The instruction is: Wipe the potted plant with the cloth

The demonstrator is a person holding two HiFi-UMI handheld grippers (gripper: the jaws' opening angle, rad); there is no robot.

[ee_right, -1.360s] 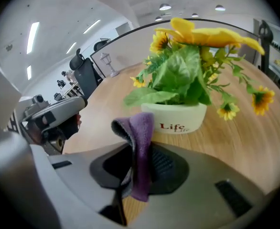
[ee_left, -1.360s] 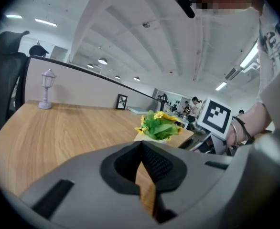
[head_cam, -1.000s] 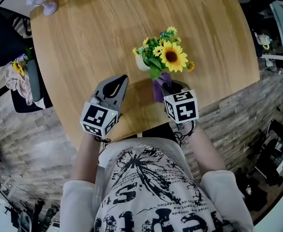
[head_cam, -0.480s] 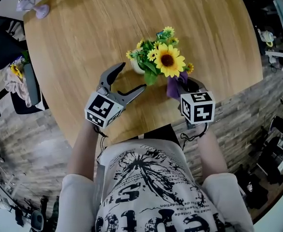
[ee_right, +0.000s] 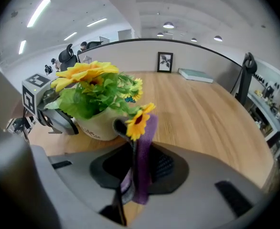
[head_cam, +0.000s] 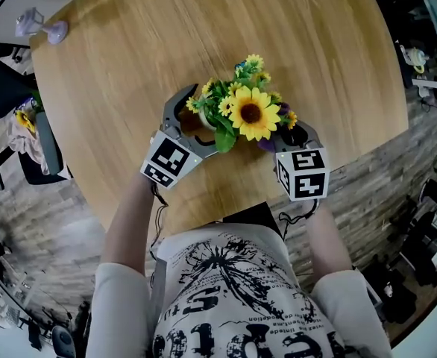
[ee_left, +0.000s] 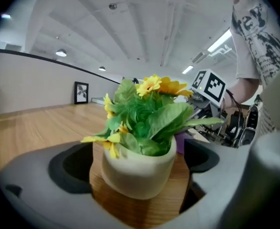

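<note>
A potted plant (head_cam: 237, 110) with sunflowers and green leaves stands in a white pot (ee_left: 137, 168) on the round wooden table (head_cam: 129, 58). My left gripper (head_cam: 195, 118) reaches in from the left. Its jaws are opening and stand wide on both sides of the pot, with a gap at each pad (ee_left: 70, 168). My right gripper (head_cam: 289, 134) sits at the plant's right side, shut on a purple cloth (ee_right: 142, 166) that stands up between its jaws. A small sunflower (ee_right: 137, 120) hangs just in front of the cloth. The pot (ee_right: 99, 125) lies beyond it.
A small lilac object (head_cam: 43, 27) sits at the table's far left edge. A picture frame (ee_right: 165, 62) and a book (ee_right: 196, 74) are at the far side. The table's near edge (head_cam: 226, 211) runs just below both grippers. A chair (head_cam: 24, 133) stands to the left.
My left gripper went from shut to wide open and moved forward until its jaws flank the pot. My right gripper carried the cloth rightward, to the plant's right side.
</note>
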